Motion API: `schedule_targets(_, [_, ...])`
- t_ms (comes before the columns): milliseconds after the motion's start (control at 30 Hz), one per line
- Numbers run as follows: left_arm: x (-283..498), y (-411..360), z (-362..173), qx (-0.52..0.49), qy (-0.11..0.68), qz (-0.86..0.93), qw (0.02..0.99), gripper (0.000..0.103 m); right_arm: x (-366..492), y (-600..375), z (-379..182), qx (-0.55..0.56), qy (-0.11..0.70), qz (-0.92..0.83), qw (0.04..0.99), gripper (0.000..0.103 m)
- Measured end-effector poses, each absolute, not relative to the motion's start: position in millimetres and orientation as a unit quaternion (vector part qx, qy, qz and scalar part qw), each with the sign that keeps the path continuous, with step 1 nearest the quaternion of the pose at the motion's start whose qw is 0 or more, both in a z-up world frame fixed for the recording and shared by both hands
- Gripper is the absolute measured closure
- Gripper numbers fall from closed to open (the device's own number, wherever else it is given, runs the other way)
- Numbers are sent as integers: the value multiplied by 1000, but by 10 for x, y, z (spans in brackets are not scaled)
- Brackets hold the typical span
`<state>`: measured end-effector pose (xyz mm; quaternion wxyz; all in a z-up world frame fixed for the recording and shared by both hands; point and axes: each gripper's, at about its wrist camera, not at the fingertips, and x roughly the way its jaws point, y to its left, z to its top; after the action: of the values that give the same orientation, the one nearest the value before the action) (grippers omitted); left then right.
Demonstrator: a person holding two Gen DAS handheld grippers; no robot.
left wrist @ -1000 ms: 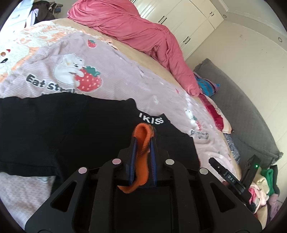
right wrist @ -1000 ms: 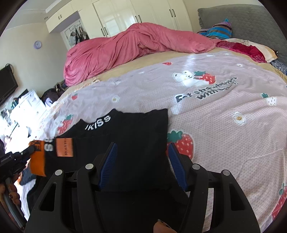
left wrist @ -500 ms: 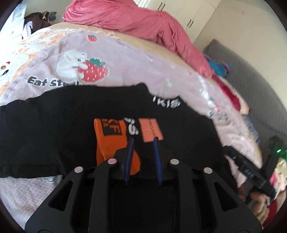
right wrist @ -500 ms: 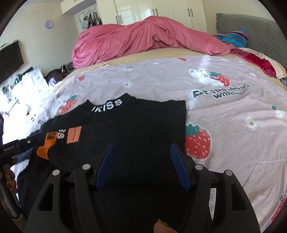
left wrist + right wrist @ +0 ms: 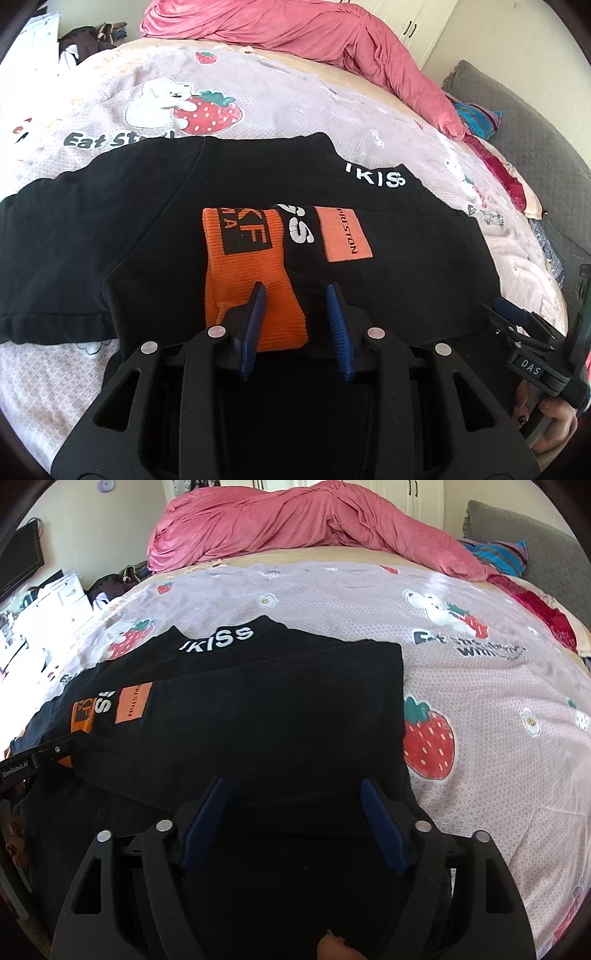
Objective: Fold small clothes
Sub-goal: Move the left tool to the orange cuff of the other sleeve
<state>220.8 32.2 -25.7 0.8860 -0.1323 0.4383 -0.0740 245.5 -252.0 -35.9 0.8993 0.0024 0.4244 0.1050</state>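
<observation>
A small black sweatshirt [image 5: 140, 221] with white collar lettering lies flat on the bed. One sleeve is folded across its chest, ending in an orange cuff [image 5: 251, 273] beside an orange patch [image 5: 343, 236]. My left gripper [image 5: 295, 295] is open, its left finger over the near edge of the cuff, holding nothing. My right gripper [image 5: 293, 790] is open and empty above the sweatshirt's [image 5: 277, 709] near right part. The cuff [image 5: 79, 716] and patch [image 5: 133, 701] show at left in the right wrist view, with the left gripper's finger [image 5: 55, 749] by the cuff.
The bed has a pale purple strawberry-print sheet [image 5: 480, 709]. A pink duvet [image 5: 295, 520] is heaped at the far side. A grey headboard [image 5: 546, 122] and pillows lie to the right. Clutter and white furniture [image 5: 44, 609] stand beyond the left edge.
My left gripper opened and let go of the orange cuff, which now lies flat on the sweatshirt's chest. Both grippers drew back a little toward the near edge.
</observation>
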Motion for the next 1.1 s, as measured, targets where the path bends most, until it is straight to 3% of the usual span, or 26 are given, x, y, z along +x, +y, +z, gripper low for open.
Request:
schedule_targets(100, [2156, 351, -194, -136, 431, -73, 889, 64, 2423, -2508, -328, 2, 417, 111, 902, 27])
schedule_targets(200, [2104, 373, -124, -136, 423, -69, 893, 56, 2385, -2505, -282, 10, 408, 116, 905, 14])
schedule_targets(300, [2024, 405, -55, -139, 415, -65, 897, 50, 2355, -2498, -227, 19, 398, 121, 909, 12])
schedule_targets(367, [1979, 411, -23, -138, 410, -61, 899, 39, 2345, -2484, -202, 22, 393, 124, 911, 7])
schedule_targets(633, [1846, 505, 98, -138, 392, -38, 909, 15, 2312, -2456, -158, 27, 381, 131, 915, 7])
schedule_targets(1100, [1683, 992, 226, -181, 367, 26, 912, 9, 2220, -2306, 20, 39, 355, 155, 921, 6])
